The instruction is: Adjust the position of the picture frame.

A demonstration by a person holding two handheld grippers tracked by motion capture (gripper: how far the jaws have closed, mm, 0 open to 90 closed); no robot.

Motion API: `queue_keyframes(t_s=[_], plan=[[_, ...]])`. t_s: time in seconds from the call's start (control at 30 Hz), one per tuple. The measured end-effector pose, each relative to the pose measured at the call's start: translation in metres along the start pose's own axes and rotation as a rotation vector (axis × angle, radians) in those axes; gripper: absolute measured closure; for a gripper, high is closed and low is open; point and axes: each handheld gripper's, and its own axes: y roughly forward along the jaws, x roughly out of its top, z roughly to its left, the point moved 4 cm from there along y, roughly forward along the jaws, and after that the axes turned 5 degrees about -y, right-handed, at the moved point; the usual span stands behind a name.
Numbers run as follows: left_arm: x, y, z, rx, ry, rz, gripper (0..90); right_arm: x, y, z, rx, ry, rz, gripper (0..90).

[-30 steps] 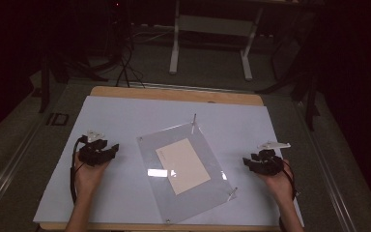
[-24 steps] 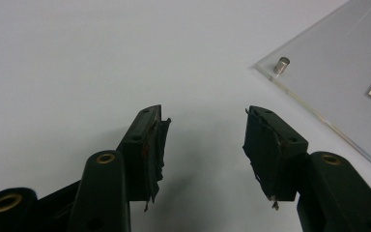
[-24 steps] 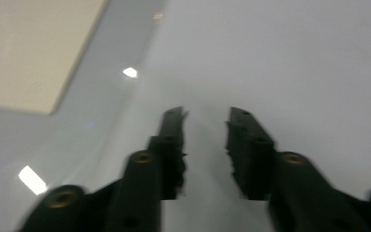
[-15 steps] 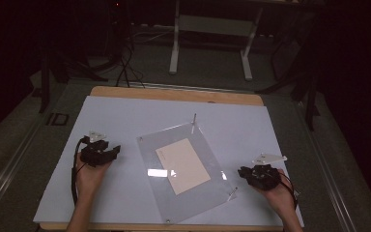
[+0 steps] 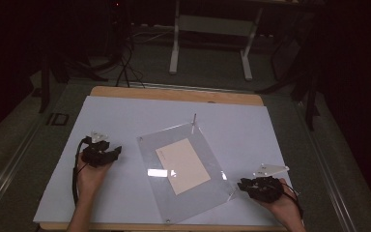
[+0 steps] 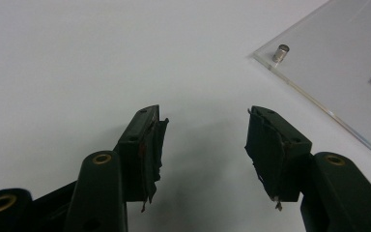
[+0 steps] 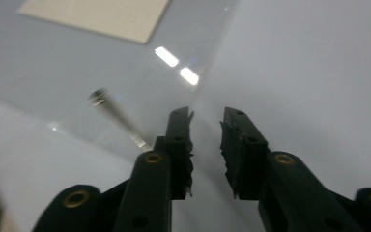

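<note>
White tabletop (image 5: 125, 116), clear acrylic panel (image 5: 174, 198) lying tilted mid-table with a cream card (image 5: 182, 165) inside, writing too faint to read. Right gripper (image 5: 241, 184) at the panel's near-right corner, jaws just been opening, nothing between. Left gripper (image 5: 116, 151) spread, empty.

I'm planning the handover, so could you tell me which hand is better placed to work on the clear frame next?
Right, probably: the right gripper sits at the acrylic frame's near right corner, beside a standoff pin. The left gripper rests apart from it.
</note>
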Motion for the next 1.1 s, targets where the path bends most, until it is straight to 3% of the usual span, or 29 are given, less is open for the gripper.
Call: queue_keyframes(t_s=[0.23,0.37,0.5,0.67,0.7,0.77,0.8,0.87,1.07,1.1], plan=[[0.000,0.000,0.000,-0.002,-0.003,-0.001,46.0,-0.009,-0.003,0.009,0.075,-0.039,0.026,66.7],[0.001,0.001,-0.002,-0.006,0.001,-0.003,45.8,-0.006,-0.004,0.014,0.093,-0.069,0.012,60.3],[0.001,0.001,-0.003,-0.010,0.005,-0.001,45.6,-0.003,-0.004,0.018,0.116,-0.082,-0.016,59.6],[0.001,0.002,-0.004,-0.009,0.009,0.002,45.5,0.003,0.006,0.023,0.096,-0.065,-0.051,62.8],[0.001,0.002,-0.006,-0.011,0.014,0.001,45.5,0.003,0.010,0.024,0.083,-0.064,-0.045,65.7],[0.001,0.003,-0.007,-0.011,0.016,-0.002,45.5,0.004,0.016,0.028,0.076,-0.082,-0.037,81.4],[0.001,0.003,-0.008,-0.012,0.020,0.000,45.6,0.005,0.016,0.031,0.065,-0.108,-0.033,84.2],[0.001,0.004,-0.009,-0.018,0.022,0.005,45.7,0.005,0.015,0.035,0.030,-0.124,-0.025,84.9],[0.004,0.005,-0.014,-0.050,0.021,0.003,46.7,0.008,0.014,0.033,0.012,-0.119,-0.022,85.2],[0.010,0.007,-0.021,-0.088,0.020,-0.012,46.8,0.010,0.013,0.026,-0.007,-0.102,-0.024,85.2]])
